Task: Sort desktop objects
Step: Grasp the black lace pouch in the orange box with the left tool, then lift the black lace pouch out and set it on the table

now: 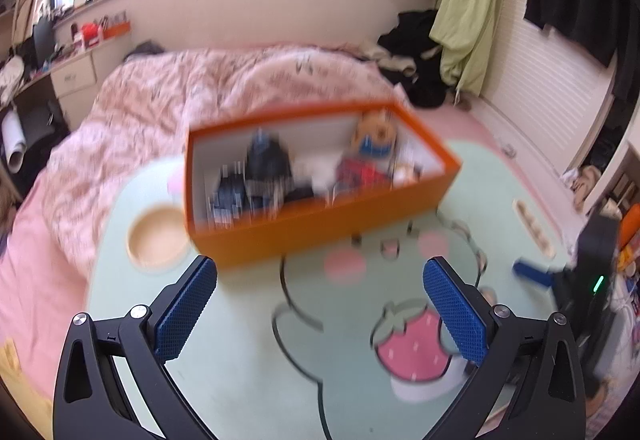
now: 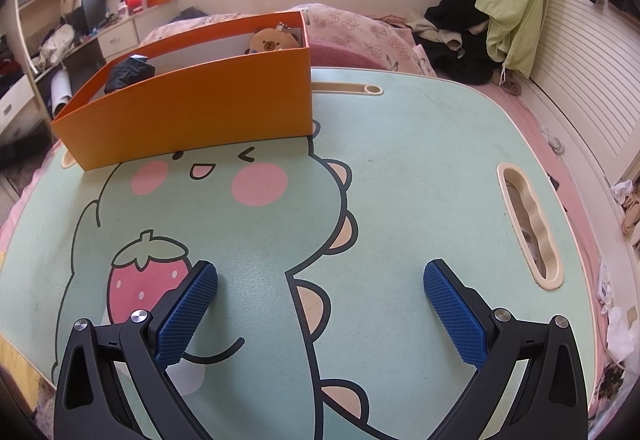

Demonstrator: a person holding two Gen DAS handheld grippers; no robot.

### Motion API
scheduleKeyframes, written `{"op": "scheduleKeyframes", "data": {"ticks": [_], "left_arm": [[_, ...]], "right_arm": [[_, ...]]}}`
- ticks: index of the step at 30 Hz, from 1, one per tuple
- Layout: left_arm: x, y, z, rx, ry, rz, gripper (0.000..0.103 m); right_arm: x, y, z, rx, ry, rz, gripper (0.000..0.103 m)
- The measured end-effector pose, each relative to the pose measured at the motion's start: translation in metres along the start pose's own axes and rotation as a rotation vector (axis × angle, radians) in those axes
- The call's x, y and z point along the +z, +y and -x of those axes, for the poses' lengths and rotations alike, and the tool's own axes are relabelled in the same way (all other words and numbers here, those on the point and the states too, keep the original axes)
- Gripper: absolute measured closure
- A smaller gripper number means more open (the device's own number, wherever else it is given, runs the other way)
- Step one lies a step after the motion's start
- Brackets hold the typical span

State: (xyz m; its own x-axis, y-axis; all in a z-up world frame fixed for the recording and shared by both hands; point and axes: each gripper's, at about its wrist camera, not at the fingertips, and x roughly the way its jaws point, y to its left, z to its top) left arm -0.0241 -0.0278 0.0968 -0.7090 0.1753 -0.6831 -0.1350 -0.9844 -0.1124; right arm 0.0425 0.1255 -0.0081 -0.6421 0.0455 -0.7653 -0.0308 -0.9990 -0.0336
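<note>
An orange box [image 1: 320,224] stands on the pale green cartoon lap table [image 1: 248,360]. It holds a brown plush bear [image 1: 374,134], a dark item [image 1: 268,160], a red item [image 1: 358,172] and other blurred things. My left gripper [image 1: 320,272] is open and empty, just in front of the box. In the right wrist view the box [image 2: 188,112] sits at the table's far left with the bear [image 2: 272,40] and a black item [image 2: 130,72] inside. My right gripper [image 2: 320,276] is open and empty over the table [image 2: 420,176]. It also shows at the right edge of the left wrist view [image 1: 532,274].
The table lies on a bed with a pink floral duvet [image 1: 192,88]. It has a round cup recess [image 1: 156,238], a handle slot [image 2: 528,224] and a narrow groove [image 2: 348,88]. Clothes [image 2: 464,40] are piled at the back right, a cluttered desk [image 2: 60,40] at the left.
</note>
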Motion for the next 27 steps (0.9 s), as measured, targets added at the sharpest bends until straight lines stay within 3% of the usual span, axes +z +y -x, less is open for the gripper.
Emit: {"op": "scheduleKeyframes", "data": {"ticks": [4, 6, 7, 8, 12, 13, 15, 18, 22, 27], "left_arm": [[0.054, 0.026, -0.028, -0.036, 0.068, 0.072, 0.003], [0.066, 0.035, -0.057, 0.014, 0.150, 0.081, 0.023], [0.067, 0.037, -0.069, 0.032, 0.186, 0.081, 0.042], [0.067, 0.038, -0.080, 0.031, 0.217, 0.077, 0.051], [0.049, 0.045, -0.109, 0.039, 0.269, 0.100, 0.052], [0.048, 0.046, -0.112, 0.034, 0.269, 0.101, 0.060], [0.048, 0.046, -0.110, -0.008, 0.258, 0.052, 0.069], [0.054, 0.053, -0.086, -0.100, 0.193, 0.086, 0.070], [0.063, 0.057, -0.025, -0.186, 0.038, 0.116, 0.070], [0.033, 0.042, 0.028, -0.314, -0.047, 0.099, 0.070]], "right_arm": [[0.002, -0.001, -0.002, 0.003, 0.000, 0.001, 0.000], [0.003, -0.002, -0.002, 0.003, 0.000, 0.001, 0.000], [0.002, -0.002, -0.002, 0.003, 0.000, 0.000, 0.000], [0.002, -0.002, -0.002, 0.003, 0.000, 0.000, 0.000], [0.002, -0.002, -0.002, 0.003, -0.001, 0.000, 0.000], [0.002, -0.001, -0.002, 0.003, -0.001, 0.000, 0.000], [0.002, -0.002, -0.002, 0.003, -0.001, 0.001, 0.000], [0.002, 0.000, -0.002, 0.007, -0.001, 0.000, 0.000], [0.002, 0.000, -0.002, 0.007, 0.000, 0.000, 0.000], [0.002, 0.001, -0.002, 0.008, -0.001, 0.000, 0.000]]}}
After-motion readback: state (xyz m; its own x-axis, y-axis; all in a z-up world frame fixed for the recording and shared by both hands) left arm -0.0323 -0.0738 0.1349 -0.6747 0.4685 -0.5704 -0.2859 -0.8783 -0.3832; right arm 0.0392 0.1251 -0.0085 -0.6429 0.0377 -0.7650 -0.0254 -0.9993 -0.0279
